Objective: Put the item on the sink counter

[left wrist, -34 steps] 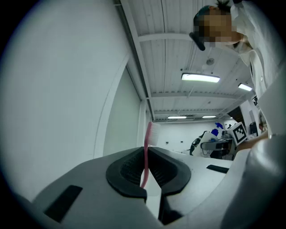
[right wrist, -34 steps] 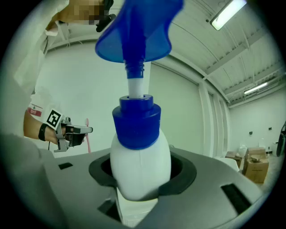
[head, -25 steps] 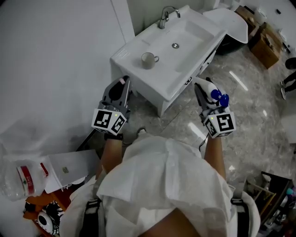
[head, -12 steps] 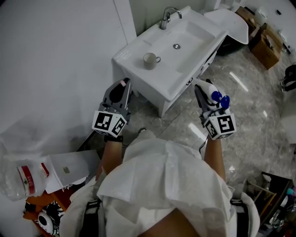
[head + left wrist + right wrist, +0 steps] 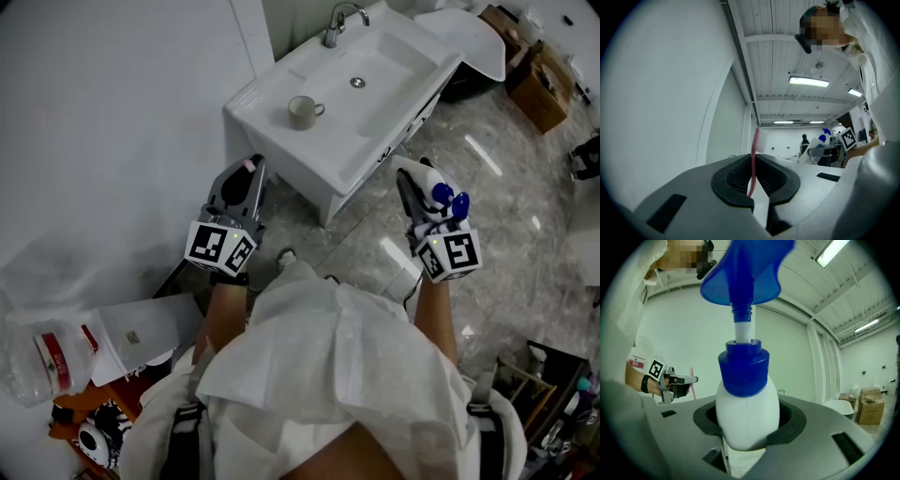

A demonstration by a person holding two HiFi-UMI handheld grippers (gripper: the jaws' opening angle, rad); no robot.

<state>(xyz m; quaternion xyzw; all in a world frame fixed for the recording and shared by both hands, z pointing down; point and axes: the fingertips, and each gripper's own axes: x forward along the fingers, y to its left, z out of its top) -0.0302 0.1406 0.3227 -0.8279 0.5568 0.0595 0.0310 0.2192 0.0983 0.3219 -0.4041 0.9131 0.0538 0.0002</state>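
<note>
Head view: mug [image 5: 302, 111] on sink counter [image 5: 255, 105], spray bottle [image 5: 431, 183] in right gripper [image 5: 411, 184].

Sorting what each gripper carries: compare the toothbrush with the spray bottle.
The toothbrush is thin and pink, white-bristled; the bottle is fat and white with a blue sprayer. The left gripper is nearly closed on the toothbrush; the right gripper grips the bottle with jaws wide. Both stand upright in the jaws.

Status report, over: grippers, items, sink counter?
Left gripper shut on toothbrush. Right gripper shut on spray bottle. Both short of sink counter. Mug stands there; path looks clear.
</note>
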